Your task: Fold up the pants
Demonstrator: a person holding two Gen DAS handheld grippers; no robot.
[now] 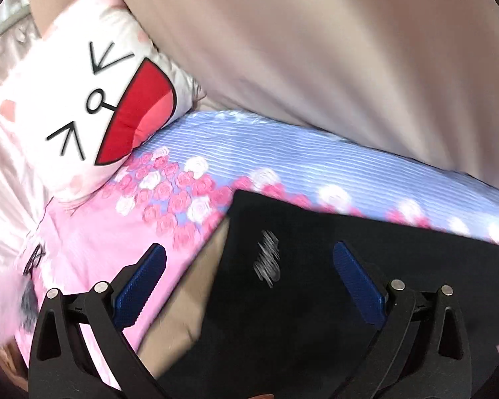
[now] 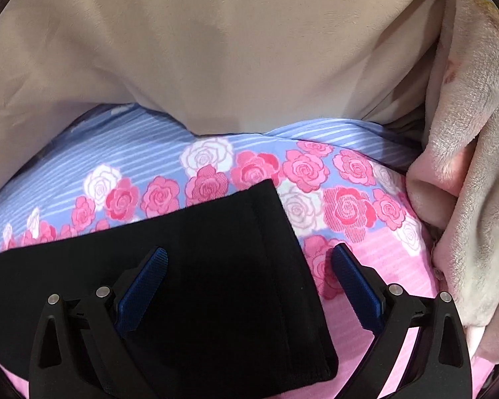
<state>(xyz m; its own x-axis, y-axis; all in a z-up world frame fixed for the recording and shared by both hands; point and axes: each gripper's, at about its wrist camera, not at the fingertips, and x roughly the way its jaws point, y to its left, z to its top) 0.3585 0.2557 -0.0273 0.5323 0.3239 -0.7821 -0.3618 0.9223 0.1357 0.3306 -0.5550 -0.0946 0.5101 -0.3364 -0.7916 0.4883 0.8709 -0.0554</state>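
Black pants (image 1: 316, 282) lie flat on a bed sheet printed with pink and white roses (image 1: 169, 196); a small white logo (image 1: 267, 261) shows on the fabric. My left gripper (image 1: 249, 259) hovers open over the pants' left edge, one blue pad (image 1: 139, 286) over the sheet, the other over the black cloth. In the right wrist view the pants (image 2: 223, 266) end in a folded right edge with stitched seams. My right gripper (image 2: 249, 262) is open above that edge, its right pad (image 2: 356, 286) over the pink sheet (image 2: 382, 256). Nothing is held.
A white cartoon-face pillow (image 1: 93, 109) lies at the left, on pale pink satin bedding (image 1: 3, 179). A beige blanket (image 2: 216, 50) piles up behind the pants. A fluffy pink blanket (image 2: 465, 166) bunches at the right. A strip of beige cloth (image 1: 186, 299) shows beside the pants' left edge.
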